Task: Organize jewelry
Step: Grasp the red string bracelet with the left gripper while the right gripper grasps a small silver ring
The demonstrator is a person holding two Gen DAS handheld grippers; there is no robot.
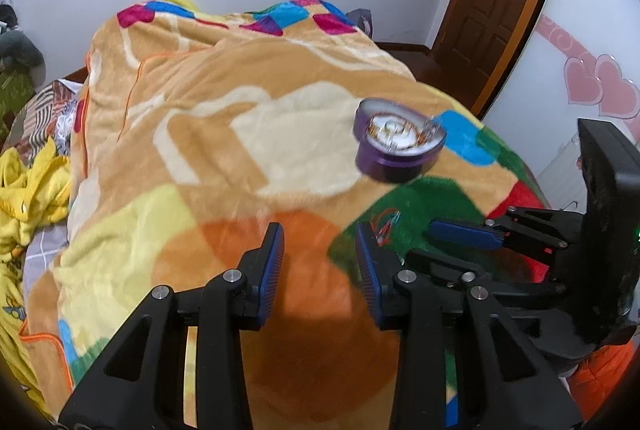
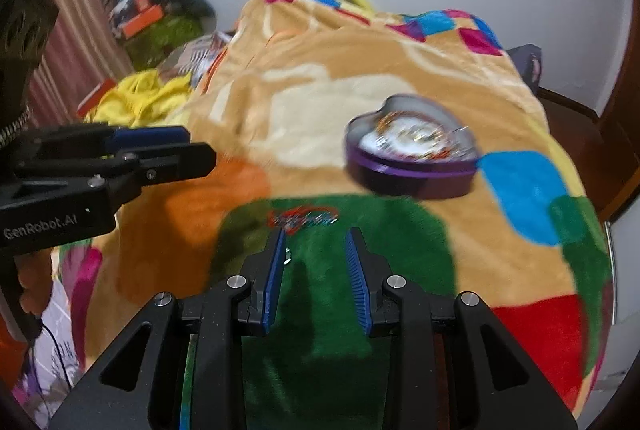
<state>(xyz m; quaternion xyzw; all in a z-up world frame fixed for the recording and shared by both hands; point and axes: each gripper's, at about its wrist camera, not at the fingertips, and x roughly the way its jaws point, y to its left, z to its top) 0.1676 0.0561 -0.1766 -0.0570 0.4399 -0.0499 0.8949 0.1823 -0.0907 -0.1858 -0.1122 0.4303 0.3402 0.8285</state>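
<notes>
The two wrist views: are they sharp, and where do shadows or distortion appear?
Left wrist view: the purple heart-shaped tin is slightly smeared, the wooden door bends with fisheye distortion, and a shadow lies under the left gripper. Right wrist view: blurrier overall, with a shadow on the plush patterned blanket ahead of the right gripper.

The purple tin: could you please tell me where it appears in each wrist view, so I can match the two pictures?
Left wrist view: the purple tin sits right of centre on the blanket, above the right finger.
Right wrist view: the tin is right of centre, beyond the open tool.
Shared landmark: the blanket's green patch, just in front of the tin in both views.
</notes>
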